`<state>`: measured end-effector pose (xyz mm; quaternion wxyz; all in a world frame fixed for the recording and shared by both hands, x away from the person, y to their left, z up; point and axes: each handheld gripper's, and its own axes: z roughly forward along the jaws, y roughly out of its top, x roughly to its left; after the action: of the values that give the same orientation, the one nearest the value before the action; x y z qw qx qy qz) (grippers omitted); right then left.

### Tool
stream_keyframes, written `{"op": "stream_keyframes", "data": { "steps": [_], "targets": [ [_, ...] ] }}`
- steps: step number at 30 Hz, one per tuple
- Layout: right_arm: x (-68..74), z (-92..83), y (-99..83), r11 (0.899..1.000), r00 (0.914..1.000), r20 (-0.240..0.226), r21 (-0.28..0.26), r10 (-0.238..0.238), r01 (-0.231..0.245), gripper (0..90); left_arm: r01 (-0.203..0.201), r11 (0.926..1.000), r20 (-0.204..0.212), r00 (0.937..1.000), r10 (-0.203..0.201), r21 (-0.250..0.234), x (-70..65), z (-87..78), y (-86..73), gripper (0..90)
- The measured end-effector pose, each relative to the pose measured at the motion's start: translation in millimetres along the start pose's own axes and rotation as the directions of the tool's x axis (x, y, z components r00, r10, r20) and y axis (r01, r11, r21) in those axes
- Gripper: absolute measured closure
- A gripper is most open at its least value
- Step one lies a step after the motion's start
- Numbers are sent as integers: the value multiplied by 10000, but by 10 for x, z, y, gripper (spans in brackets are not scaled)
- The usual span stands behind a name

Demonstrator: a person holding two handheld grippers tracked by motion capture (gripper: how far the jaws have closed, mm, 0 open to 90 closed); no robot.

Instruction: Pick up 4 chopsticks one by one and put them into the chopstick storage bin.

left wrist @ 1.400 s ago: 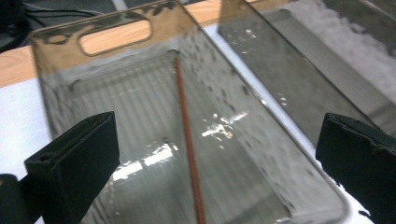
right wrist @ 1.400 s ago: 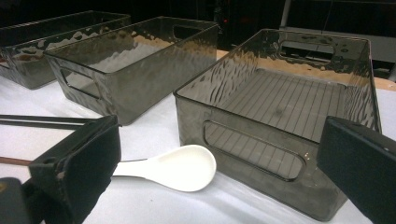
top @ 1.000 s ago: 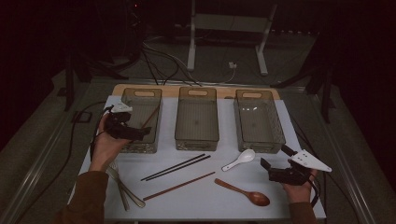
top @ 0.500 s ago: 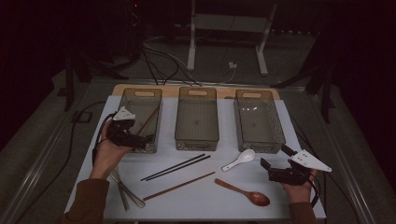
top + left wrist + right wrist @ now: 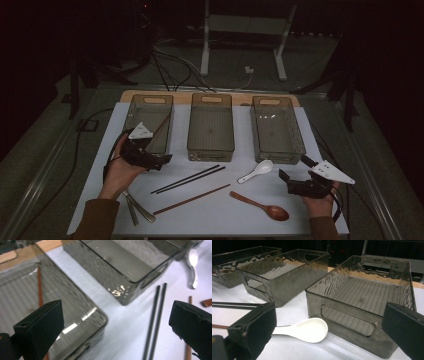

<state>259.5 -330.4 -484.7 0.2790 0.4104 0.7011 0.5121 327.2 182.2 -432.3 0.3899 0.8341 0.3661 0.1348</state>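
Note:
My left gripper [image 5: 159, 162] is open and empty, just in front of the left grey bin [image 5: 134, 120]. One brown chopstick [image 5: 39, 287] lies inside that bin. In the left gripper view the jaws stand wide apart over the bin's near corner, with a pair of black chopsticks [image 5: 155, 322] to their right. My right gripper [image 5: 294, 169] is open and low at the table's front right. It faces the white spoon [image 5: 304, 332], which lies before the right bin [image 5: 362, 305].
The middle bin [image 5: 211, 127] is empty. A second brown chopstick [image 5: 192, 199] and a wooden spoon [image 5: 260, 206] lie near the front edge. Metal utensils [image 5: 136, 211] lie by the left forearm. Cables cross the floor behind the table.
My left gripper has drawn back from the left bin's side, toward the person and to the right. The right gripper has stayed put.

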Motion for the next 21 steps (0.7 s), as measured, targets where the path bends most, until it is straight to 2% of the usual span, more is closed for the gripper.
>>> {"op": "stream_keyframes", "data": {
  "steps": [8,11,21],
  "targets": [
    [-5,-4,1,10000,10000,10,-16,-16,16,1,-340,9994,433,9985,337,54,-165,53,-21,9],
    [-7,-4,1,10000,10000,13,-18,-6,6,2,-353,9994,603,9976,352,2,-214,77,-48,9],
    [-10,-7,2,10000,10000,13,-42,-22,22,2,-728,9972,904,9934,708,195,-396,150,-144,9]
  ]
}}
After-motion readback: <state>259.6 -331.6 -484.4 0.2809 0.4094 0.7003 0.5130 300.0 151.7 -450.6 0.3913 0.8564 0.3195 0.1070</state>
